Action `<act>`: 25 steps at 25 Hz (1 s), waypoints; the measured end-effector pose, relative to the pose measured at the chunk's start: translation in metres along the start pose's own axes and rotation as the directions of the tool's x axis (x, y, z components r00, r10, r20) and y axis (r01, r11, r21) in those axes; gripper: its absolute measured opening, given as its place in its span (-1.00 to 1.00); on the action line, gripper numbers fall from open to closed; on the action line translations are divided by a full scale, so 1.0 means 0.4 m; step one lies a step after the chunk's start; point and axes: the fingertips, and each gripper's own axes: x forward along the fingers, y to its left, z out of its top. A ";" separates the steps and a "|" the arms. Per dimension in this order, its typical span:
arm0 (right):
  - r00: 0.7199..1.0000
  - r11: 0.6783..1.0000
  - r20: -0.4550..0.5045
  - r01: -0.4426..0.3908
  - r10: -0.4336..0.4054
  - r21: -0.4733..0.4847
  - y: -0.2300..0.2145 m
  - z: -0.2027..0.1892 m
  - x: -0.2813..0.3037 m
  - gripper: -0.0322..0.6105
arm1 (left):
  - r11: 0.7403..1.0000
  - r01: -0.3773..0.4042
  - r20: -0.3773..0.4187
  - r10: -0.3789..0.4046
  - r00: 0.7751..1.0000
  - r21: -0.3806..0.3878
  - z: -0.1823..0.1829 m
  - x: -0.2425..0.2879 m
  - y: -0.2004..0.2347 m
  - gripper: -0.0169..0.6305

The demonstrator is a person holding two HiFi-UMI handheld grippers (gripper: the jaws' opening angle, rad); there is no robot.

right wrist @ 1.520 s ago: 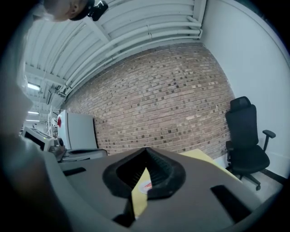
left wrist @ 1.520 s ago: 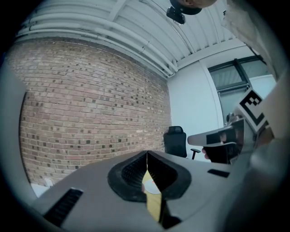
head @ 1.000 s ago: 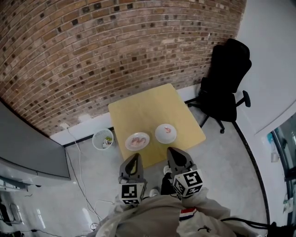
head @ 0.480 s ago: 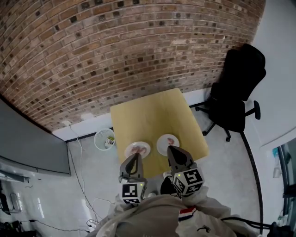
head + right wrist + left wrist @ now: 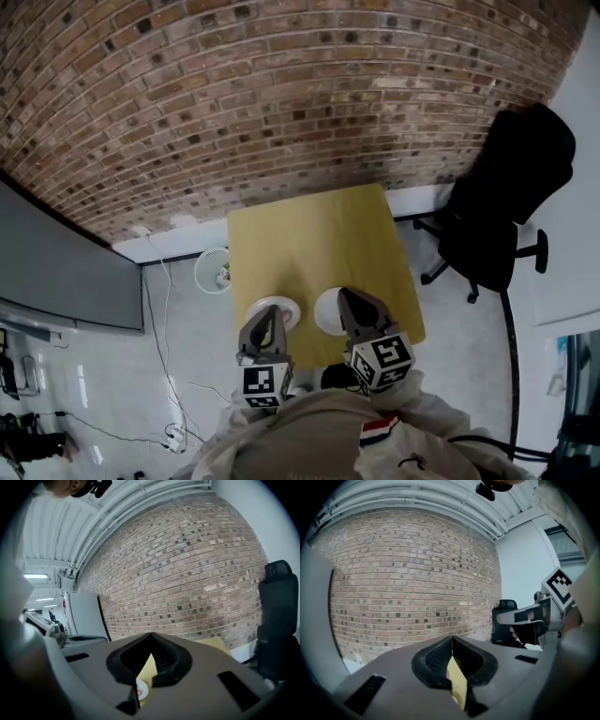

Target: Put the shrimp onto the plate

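Tabletop: square and flat, a smooth pale-yellow slab (image 5: 314,244), pushed up close to the wall.
Wall: rough red-brown brick (image 5: 281,103), mortar lines all the way across.
Plates: two round white ones at the near edge. The left plate (image 5: 292,311) and right plate (image 5: 325,312) sit side by side, apart, and each is partly covered by a gripper.
Left gripper: grey moulded shell with ribbed black pads (image 5: 268,317), hovering over the left plate. It's clenched tip to tip with nothing in it.
Right gripper: same build (image 5: 350,300), over the right plate's edge, also closed up and empty.
Shrimp: a small pink-orange speck (image 5: 138,693) on a white plate, seen through the right gripper's gap. It's too small to give a shape, and I can't tell which plate it's on.
Around: a black padded office chair (image 5: 511,202) off the tabletop's right corner, and a white mesh wastebasket (image 5: 214,270) at its left corner.
Floor: pale and glossy, with thin cables (image 5: 164,309) trailing past the basket.
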 end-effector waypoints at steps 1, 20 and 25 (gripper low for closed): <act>1.000 1.000 -0.004 -0.016 0.016 0.002 -0.012 0.003 0.011 -0.82 | 1.000 -0.010 -0.007 0.010 1.000 -0.002 0.000 0.013 -0.003 -0.91; 0.992 0.996 -0.095 -0.081 0.083 0.033 -0.138 -0.074 0.162 -0.82 | 0.994 -0.106 -0.122 0.108 0.987 0.021 -0.104 0.148 0.029 -0.91; 0.990 0.998 -0.126 -0.056 0.059 0.030 -0.131 -0.126 0.200 -0.83 | 0.995 -0.104 -0.140 0.102 0.985 -0.001 -0.163 0.180 0.077 -0.91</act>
